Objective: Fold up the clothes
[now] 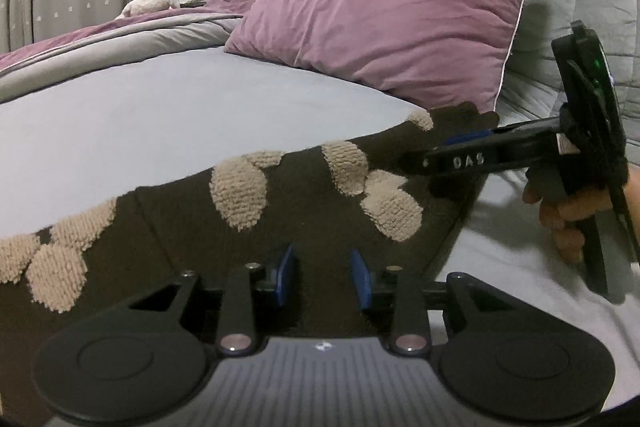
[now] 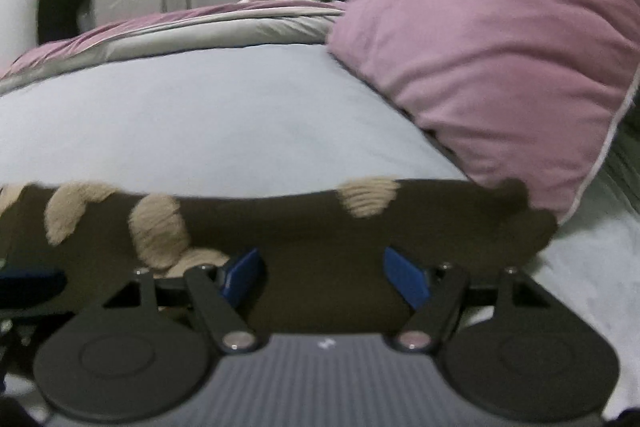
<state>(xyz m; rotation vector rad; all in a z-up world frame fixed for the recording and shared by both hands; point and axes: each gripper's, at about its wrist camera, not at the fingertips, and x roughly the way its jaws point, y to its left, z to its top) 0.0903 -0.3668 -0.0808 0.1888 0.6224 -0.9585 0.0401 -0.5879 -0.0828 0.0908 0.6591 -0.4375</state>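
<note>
We angle both down over the dark brown knit garment with tan fuzzy patches (image 1: 304, 211) on the bed's pale blue sheet (image 1: 160, 123) | left gripper (image 1: 323, 277) narrowly parted, empty | right gripper (image 2: 323, 277) wide apart, empty | mauve pillow (image 1: 392, 11) behind garment's right end.
</note>
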